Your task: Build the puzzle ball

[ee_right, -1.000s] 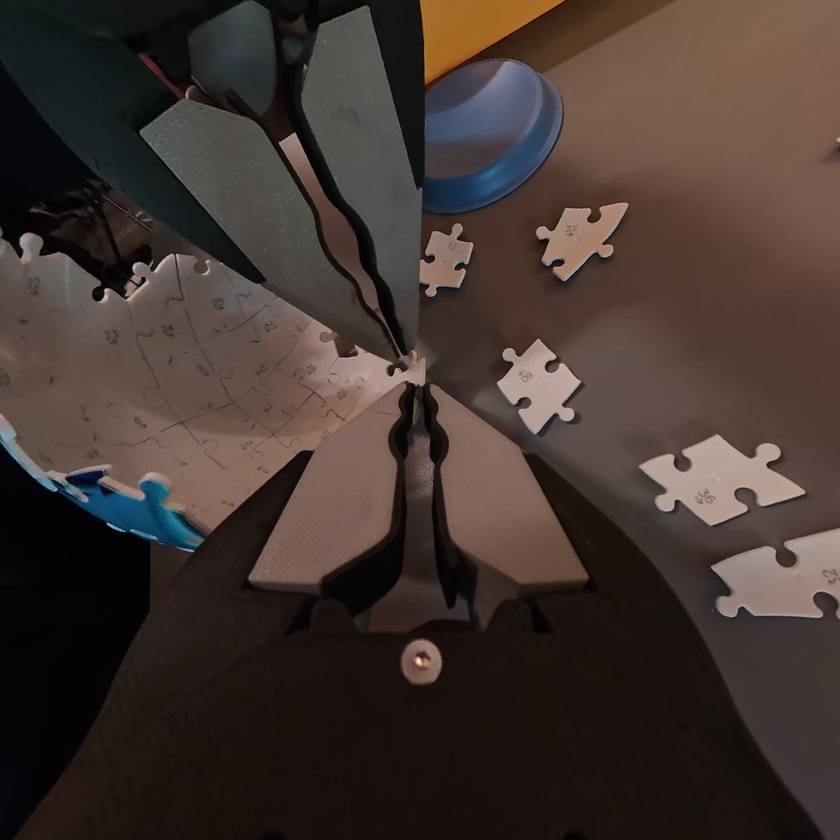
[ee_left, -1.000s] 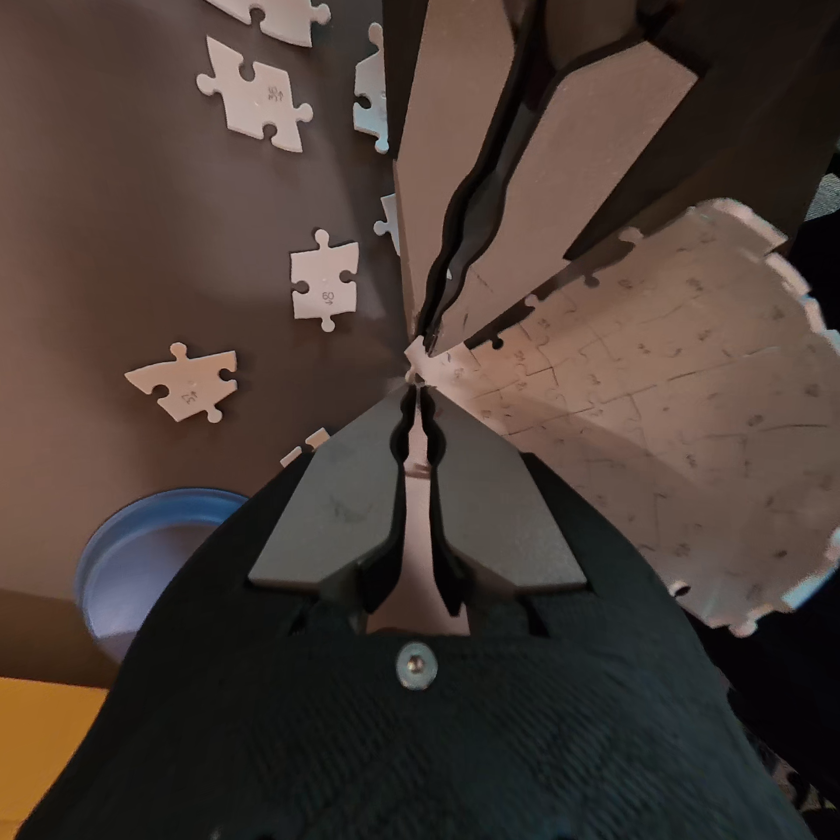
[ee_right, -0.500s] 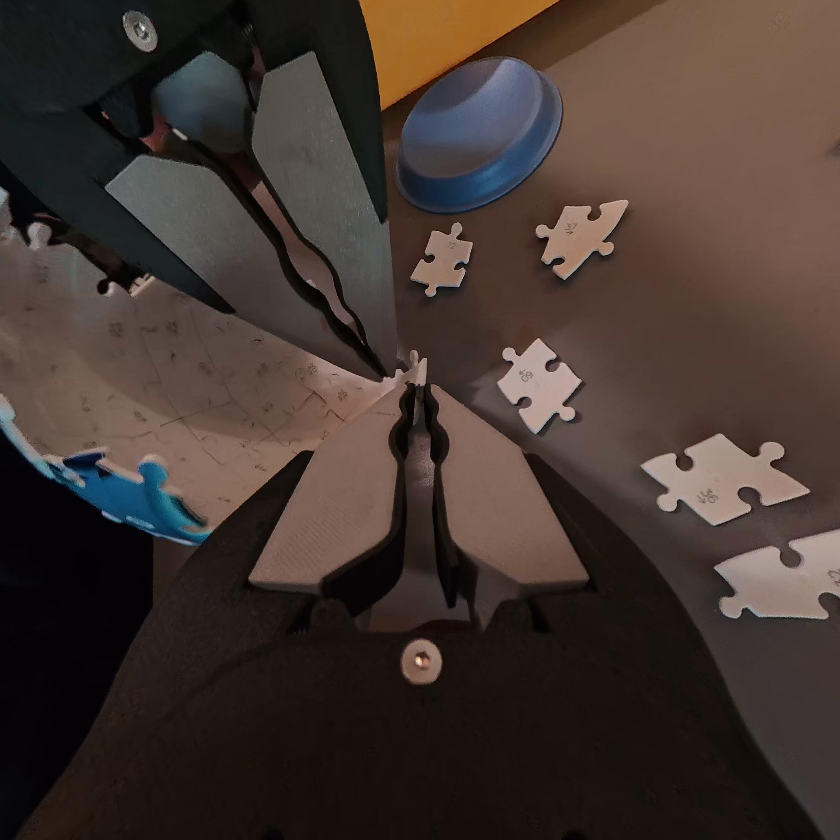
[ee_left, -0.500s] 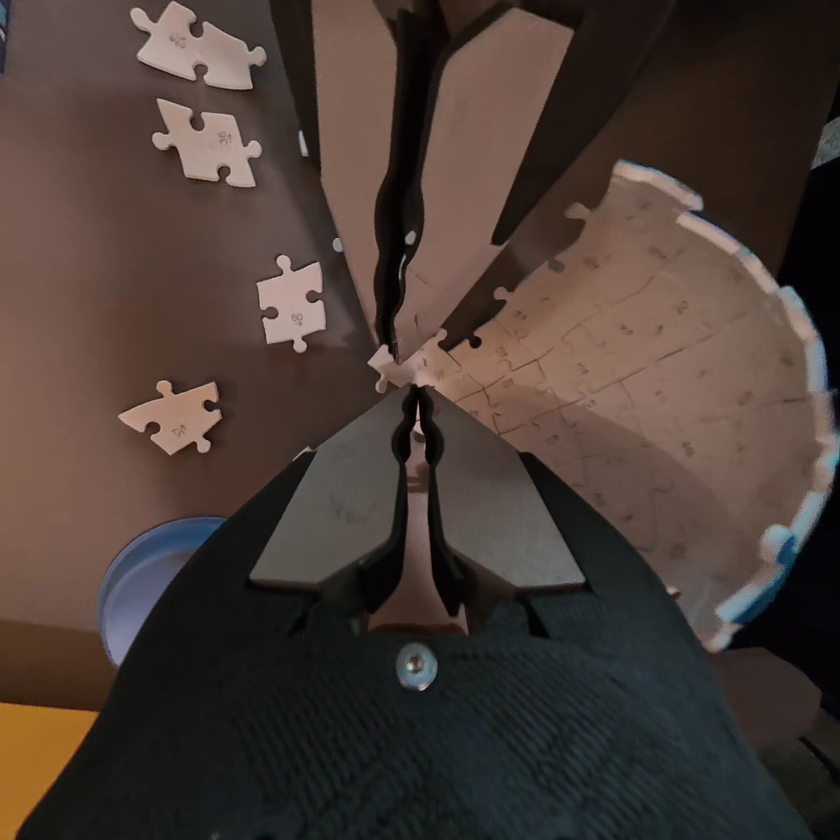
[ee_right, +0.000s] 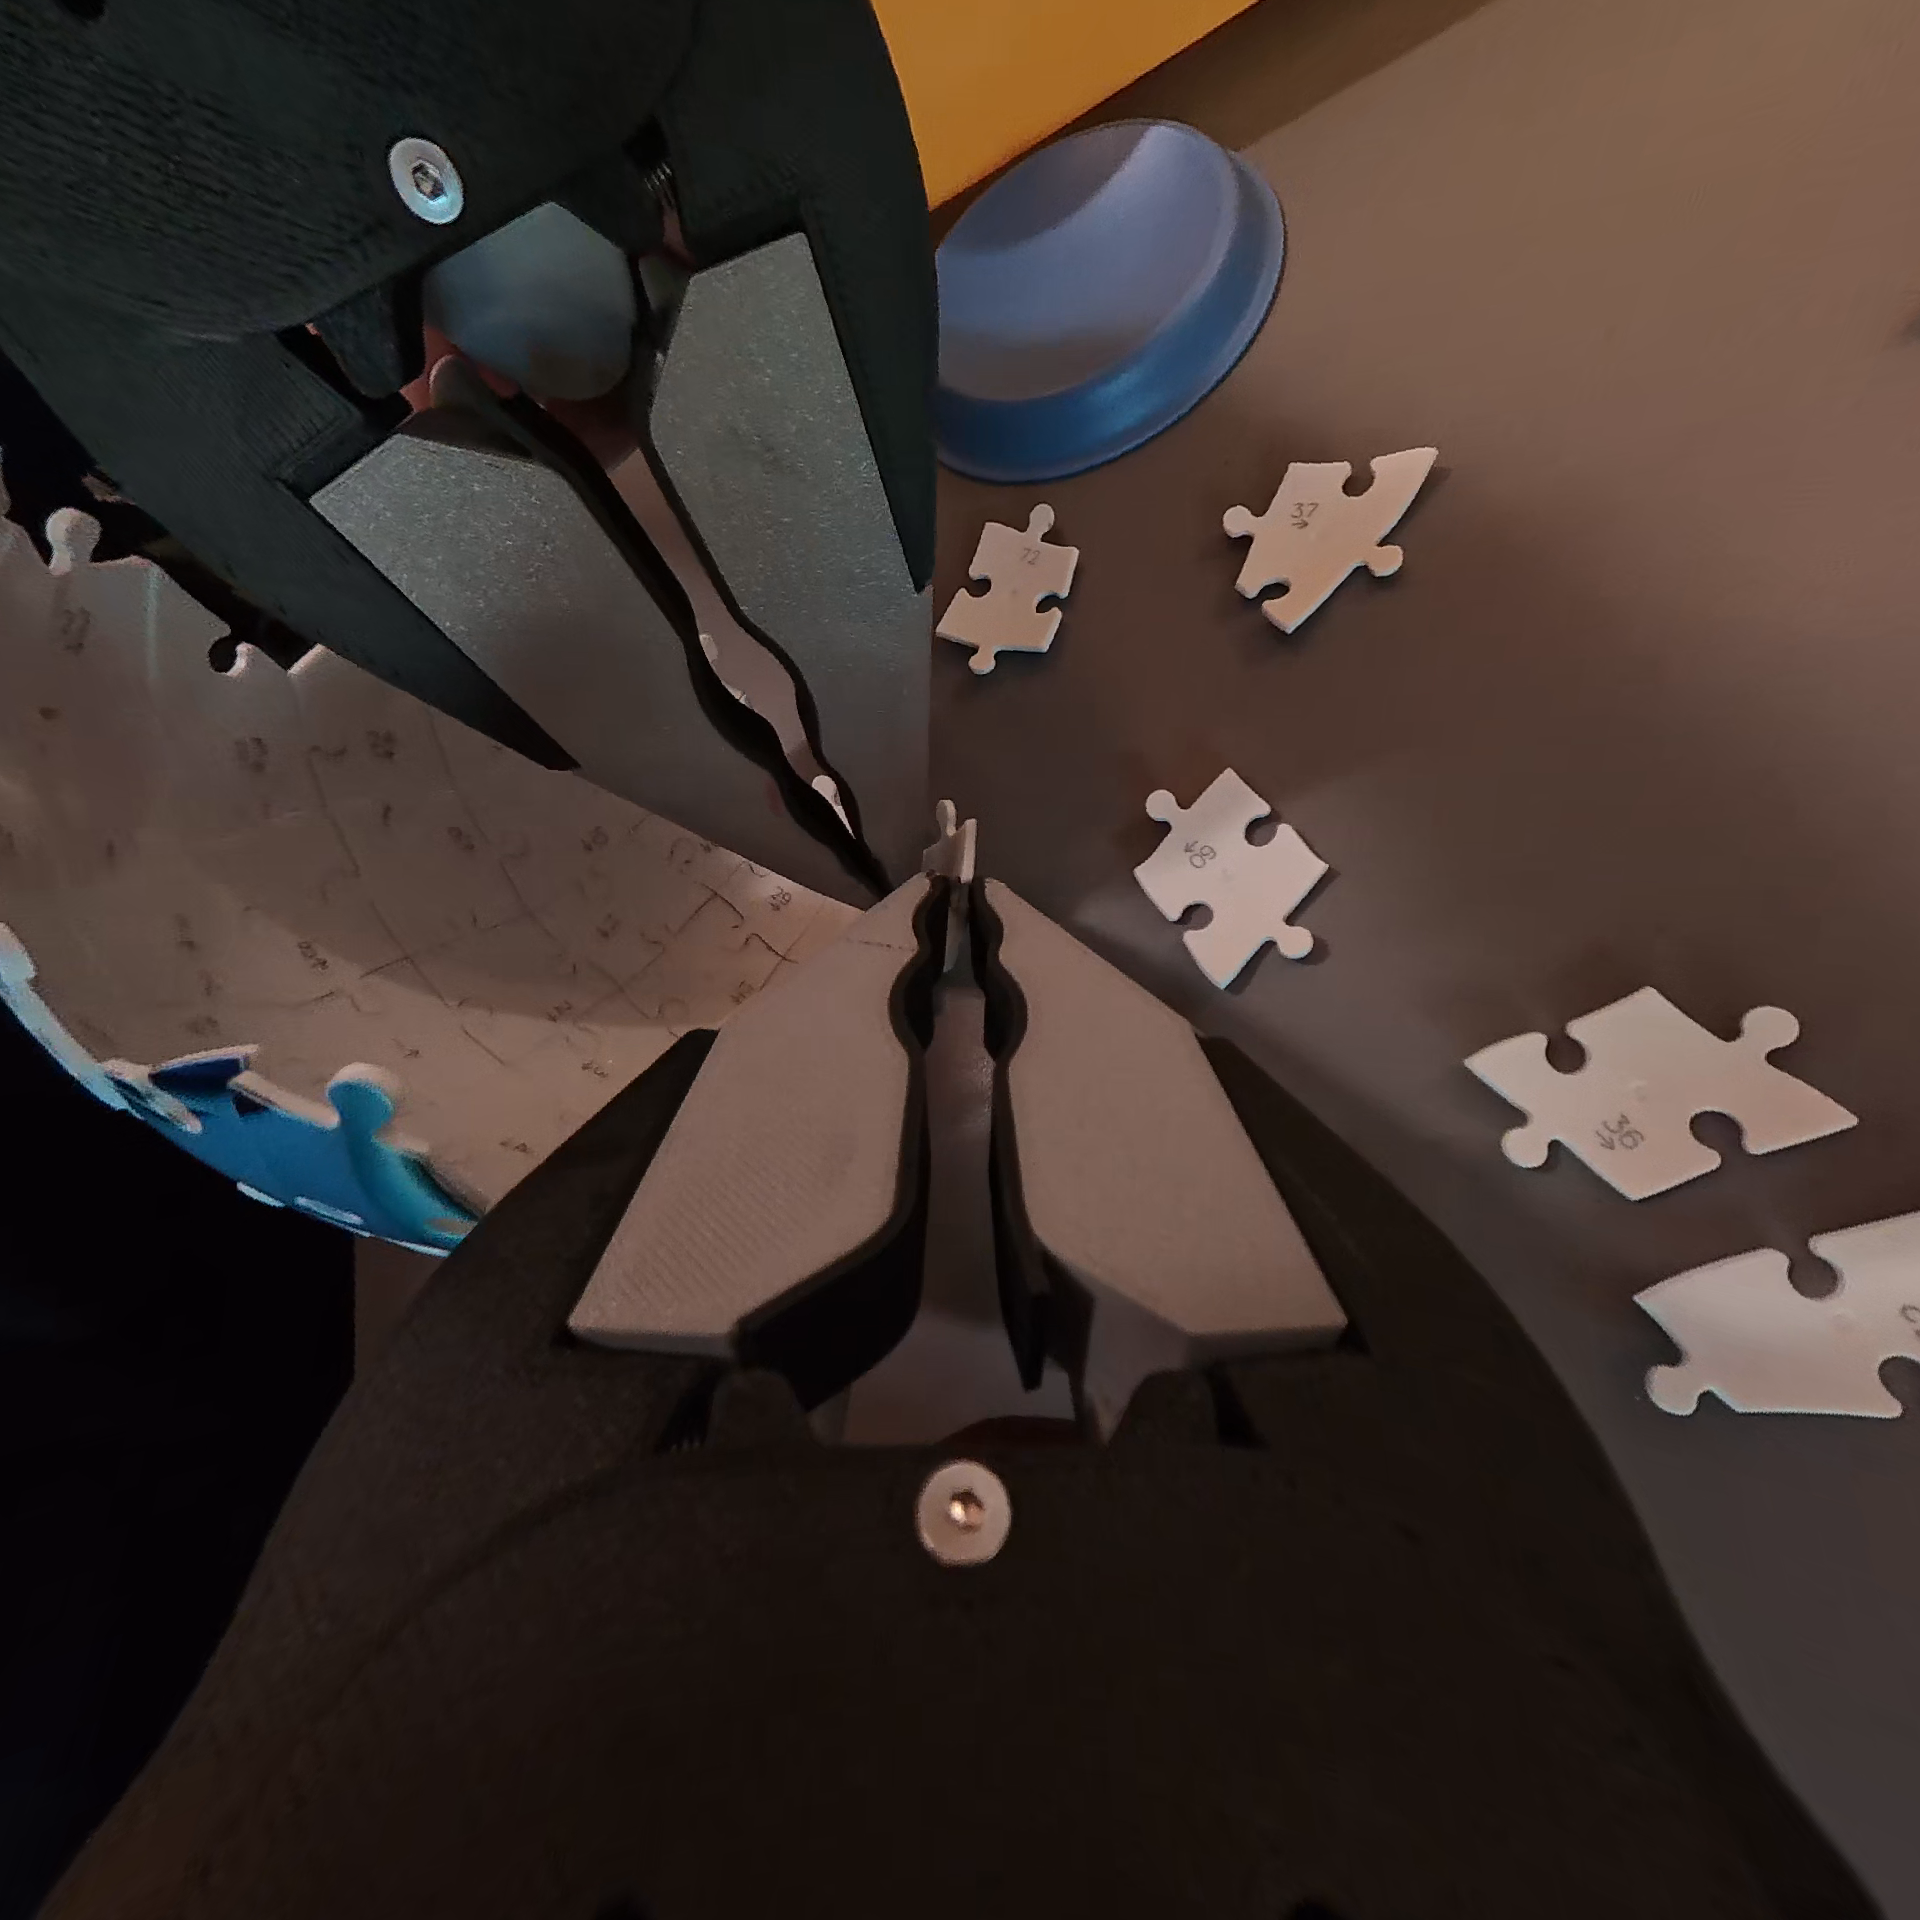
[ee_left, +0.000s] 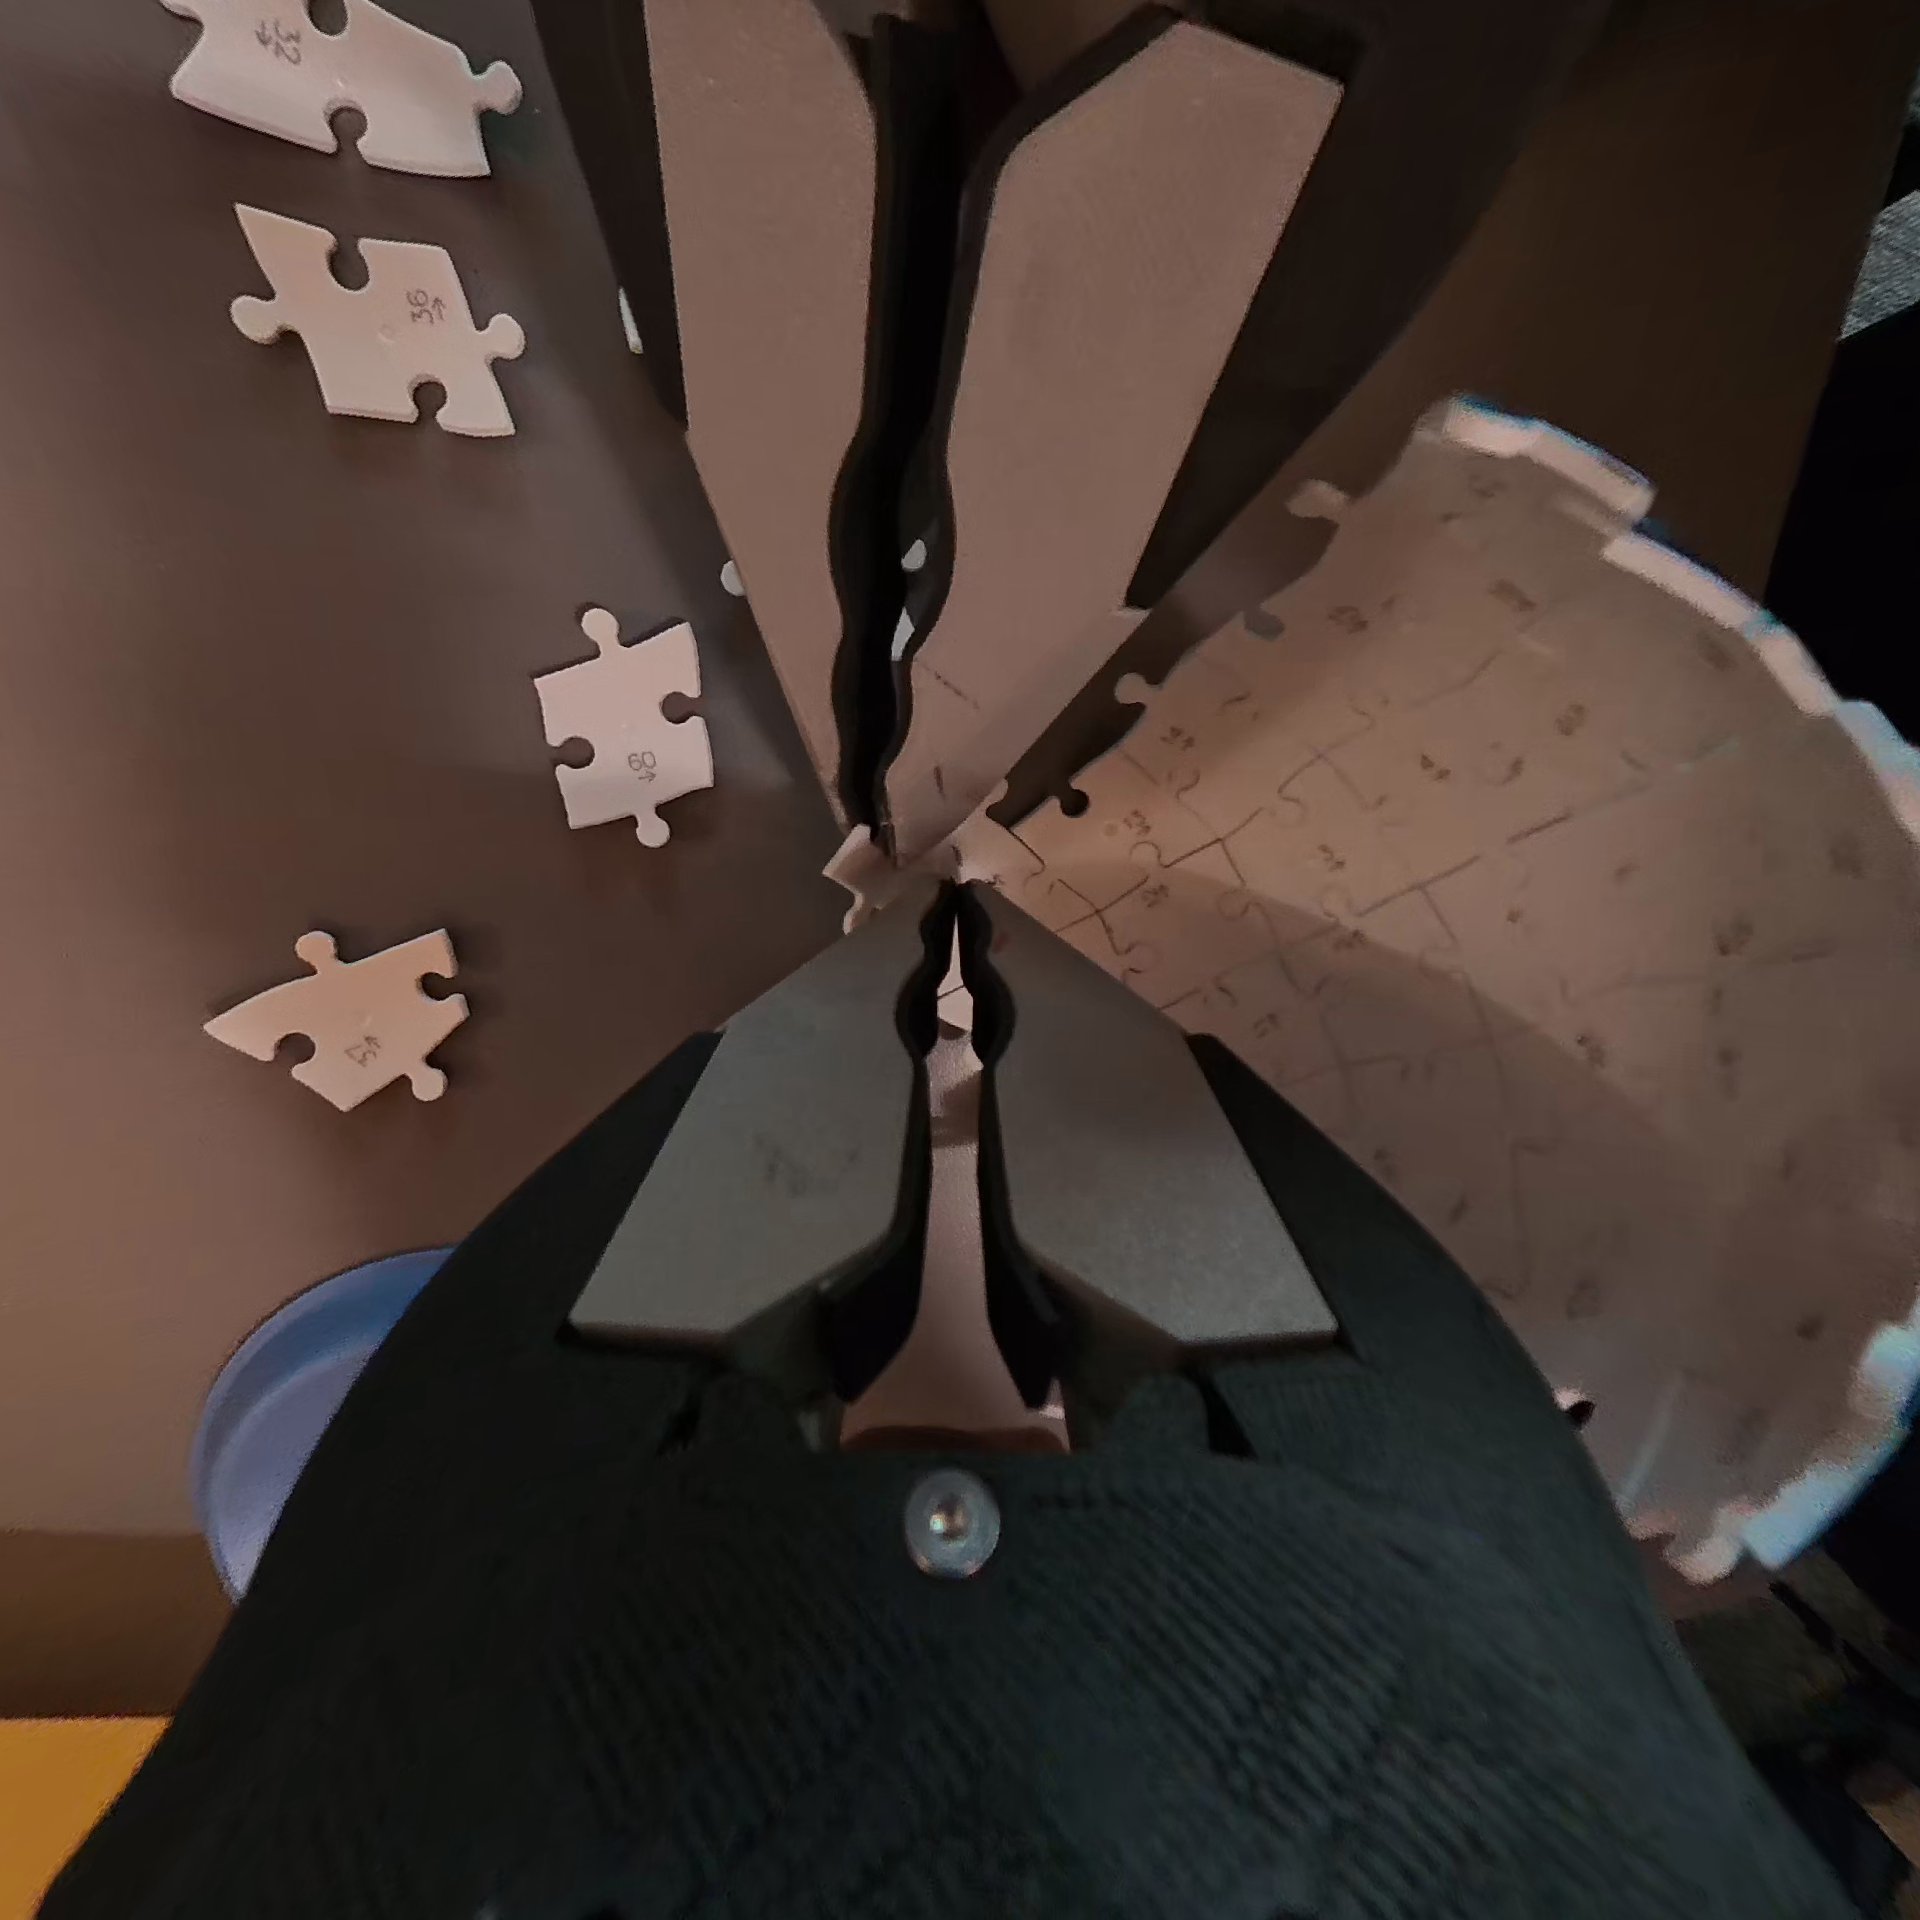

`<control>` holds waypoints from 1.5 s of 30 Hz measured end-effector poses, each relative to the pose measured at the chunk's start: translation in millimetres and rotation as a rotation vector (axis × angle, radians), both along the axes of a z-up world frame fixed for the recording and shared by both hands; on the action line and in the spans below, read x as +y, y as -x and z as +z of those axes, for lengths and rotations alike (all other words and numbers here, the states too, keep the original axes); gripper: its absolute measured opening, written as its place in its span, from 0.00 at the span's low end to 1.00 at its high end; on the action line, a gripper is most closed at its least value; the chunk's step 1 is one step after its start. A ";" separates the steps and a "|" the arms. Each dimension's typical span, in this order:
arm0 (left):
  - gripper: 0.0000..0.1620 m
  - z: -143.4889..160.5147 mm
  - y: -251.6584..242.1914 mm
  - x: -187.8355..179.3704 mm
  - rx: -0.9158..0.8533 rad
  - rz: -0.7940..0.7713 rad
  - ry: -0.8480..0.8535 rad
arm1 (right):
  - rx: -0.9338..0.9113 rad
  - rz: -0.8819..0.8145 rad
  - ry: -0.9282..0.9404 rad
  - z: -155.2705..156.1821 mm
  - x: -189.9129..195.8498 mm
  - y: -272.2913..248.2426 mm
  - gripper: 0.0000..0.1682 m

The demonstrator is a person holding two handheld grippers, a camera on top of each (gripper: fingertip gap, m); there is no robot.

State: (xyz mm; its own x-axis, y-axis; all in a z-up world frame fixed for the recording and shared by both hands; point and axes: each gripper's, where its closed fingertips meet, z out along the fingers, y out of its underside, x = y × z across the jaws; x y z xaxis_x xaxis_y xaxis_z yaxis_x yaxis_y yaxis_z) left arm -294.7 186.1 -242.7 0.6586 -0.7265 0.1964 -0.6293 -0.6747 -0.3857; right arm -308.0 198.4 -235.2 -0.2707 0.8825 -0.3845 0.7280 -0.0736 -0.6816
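Left gripper (ee_left: 954,902) has its fingers pressed together on the rim of the half-built puzzle ball (ee_left: 1455,987), a curved white shell of joined pieces held off the table, inner side toward the camera, blue outer face (ee_right: 343,1153) showing at its lower edge in the right wrist view. Right gripper (ee_right: 954,894) is pinched tight on one small white puzzle piece (ee_right: 954,844), held edge-on right at the shell's rim, tip to tip with the left gripper; whether that piece is already locked in, cannot tell.

Container: one blue round dish (ee_right: 1101,322) on the table near the yellow strip (ee_right: 1039,73); seems to sit upside down, contents not visible.

Writing: every loose piece and each shell piece carries a small printed number with an arrow.

Loose white pieces lie flat and apart on the dark brown table (ee_right: 1558,727): a small one (ee_right: 1013,587) just beside the dish, a pointed one (ee_right: 1330,535), a squarish one (ee_right: 1231,878), a long one (ee_right: 1652,1091), another cut off by the frame edge (ee_right: 1797,1330). Dim warm light; room not visible.
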 end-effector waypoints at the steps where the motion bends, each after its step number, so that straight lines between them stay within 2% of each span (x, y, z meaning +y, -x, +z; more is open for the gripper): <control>1: 0.00 -0.1 0.1 -0.1 -0.002 0.000 0.002 | 0.000 0.000 0.002 -0.1 -0.1 0.1 0.00; 45: 0.00 -2.6 -1.5 2.8 -0.098 -0.043 0.053 | -0.031 0.000 0.106 -8.2 3.1 1.5 0.01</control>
